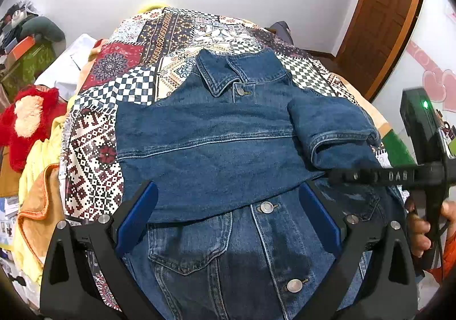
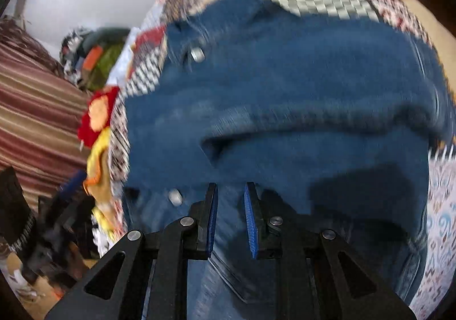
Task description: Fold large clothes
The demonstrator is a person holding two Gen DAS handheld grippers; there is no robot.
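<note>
A blue denim jacket [image 1: 216,131] lies front-up on a bed covered by a patchwork quilt [image 1: 94,143] of checks, florals and geometric prints. The jacket's collar [image 1: 225,69] points toward the white wall at the far side of the bed. One sleeve is folded straight across the chest, and the other sleeve [image 1: 336,126] is bent over on the opposite side, its cuff lying on the jacket's body. Metal buttons show down the front placket below the folded sleeve.

The left hand-held gripper [image 1: 228,217] hangs over the lower front of the jacket with its blue-padded fingers spread wide apart, nothing between them. The right hand-held gripper [image 2: 230,217] points down at the jacket's lower half; its view is smeared by motion blur. Its fingers stand nearly pressed together with a narrow gap, and no cloth appears pinched between them.

Beside the quilt, away from the jacket, a red plush toy [image 1: 31,123] rests on yellow cloth. A brown wooden door [image 1: 382,23] stands beyond the bed.
</note>
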